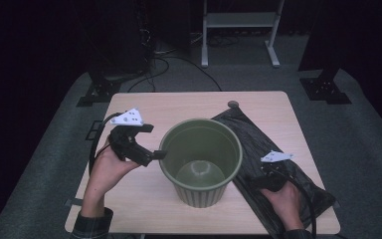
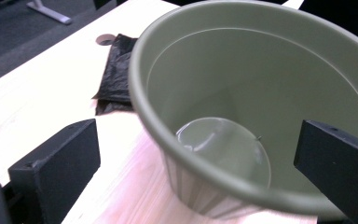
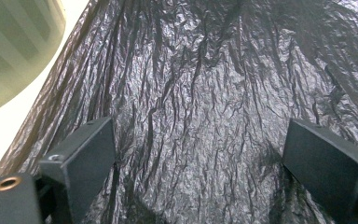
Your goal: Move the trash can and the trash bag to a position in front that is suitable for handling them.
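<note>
Green bin (image 1: 201, 160) upright on table (image 1: 144, 199) | left gripper (image 1: 151, 142) at its rim — jaws apart | right gripper (image 1: 258, 180) over black bag (image 1: 258, 139) — jaws apart, grasping nothing

One bin, one bag, two grippers on one counter.

On the single wooden counter (image 1: 144, 104) stands one green ribbed bin (image 1: 201, 167), and one black plastic bag (image 1: 258, 142) lies flat beside it. Two hand-held grippers are at work, the left gripper (image 1: 154, 142) and the right gripper (image 1: 256, 180), each with two black fingers and each bearing one grey three-cornered plate. The counter has one round hole (image 1: 233, 104).
</note>
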